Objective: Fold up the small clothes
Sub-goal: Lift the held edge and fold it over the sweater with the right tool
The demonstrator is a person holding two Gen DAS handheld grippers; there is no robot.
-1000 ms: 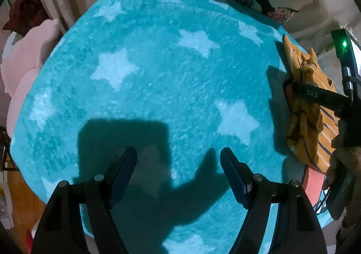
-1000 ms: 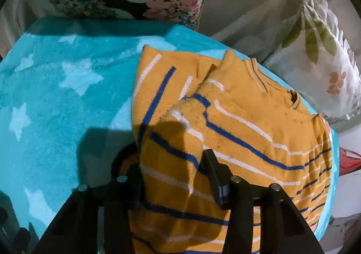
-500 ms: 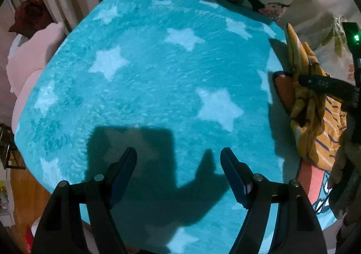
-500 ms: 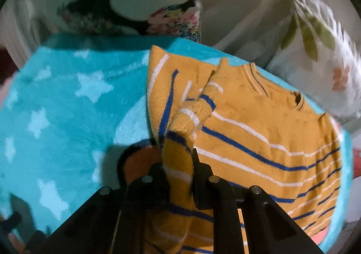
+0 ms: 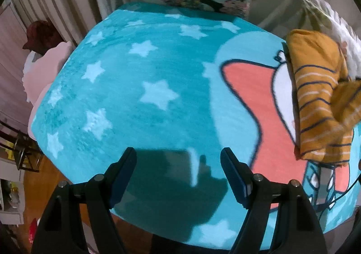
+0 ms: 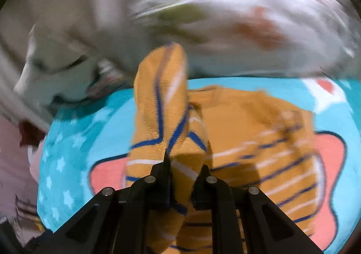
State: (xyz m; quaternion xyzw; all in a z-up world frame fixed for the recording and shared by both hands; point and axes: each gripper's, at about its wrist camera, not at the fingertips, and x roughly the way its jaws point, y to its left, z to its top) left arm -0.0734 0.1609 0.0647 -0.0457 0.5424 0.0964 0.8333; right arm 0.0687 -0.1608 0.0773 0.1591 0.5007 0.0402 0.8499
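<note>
A small orange sweater with blue and white stripes [image 6: 259, 141] lies on a teal star blanket [image 6: 67, 152]. My right gripper [image 6: 183, 168] is shut on a bunched fold of the sweater and lifts it, so a flap stands up in front of the camera. In the left wrist view the sweater [image 5: 315, 100] lies at the far right of the blanket [image 5: 135, 73], partly folded. My left gripper [image 5: 178, 177] is open and empty above the blanket's near edge, well left of the sweater. The right wrist view is blurred by motion.
White and floral pillows [image 6: 225, 17] lie behind the blanket. A pink cushion [image 5: 42, 71] and a dark red cap [image 5: 41, 36] sit at the left. Wooden floor [image 5: 45, 175] shows below the bed edge. A salmon cartoon print [image 5: 248, 91] covers the blanket's right part.
My right gripper closed on the sweater's edge and raised it, swinging fast. My left gripper pulled back and turned right, so more of the blanket's cartoon print shows.
</note>
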